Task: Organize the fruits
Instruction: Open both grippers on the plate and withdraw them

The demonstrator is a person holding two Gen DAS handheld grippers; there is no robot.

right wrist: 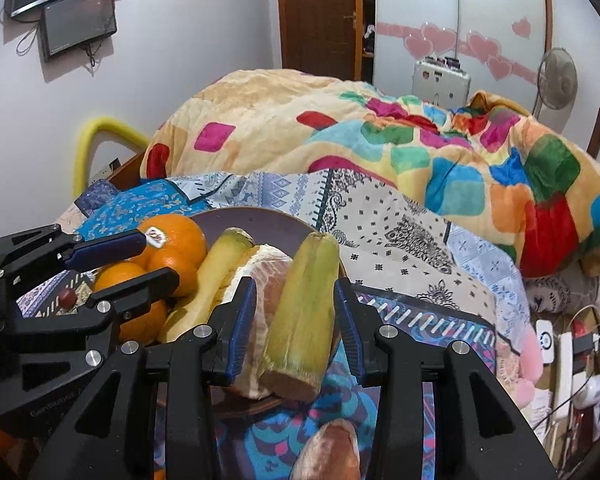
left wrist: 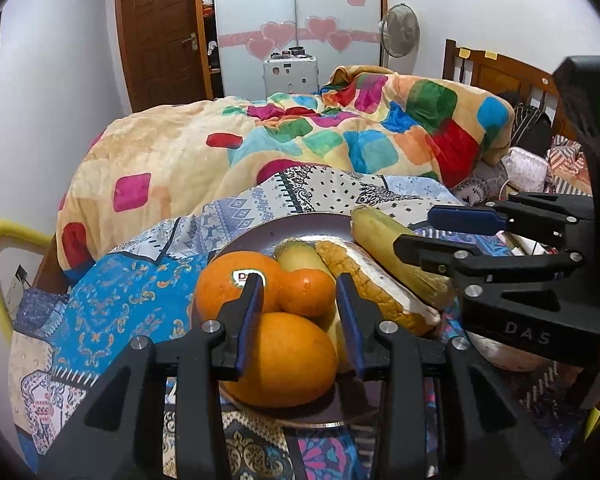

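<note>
The fruits sit piled on the plate (left wrist: 256, 236) at the frame's middle. Both the left gripper (left wrist: 298, 312) and the right gripper (right wrist: 296, 312) are apart, holding nothing. A bump could roll the front orange (left wrist: 284, 360) off.

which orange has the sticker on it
The back-left orange on the plate; the small middle orange and the big front orange show no sticker.
</note>
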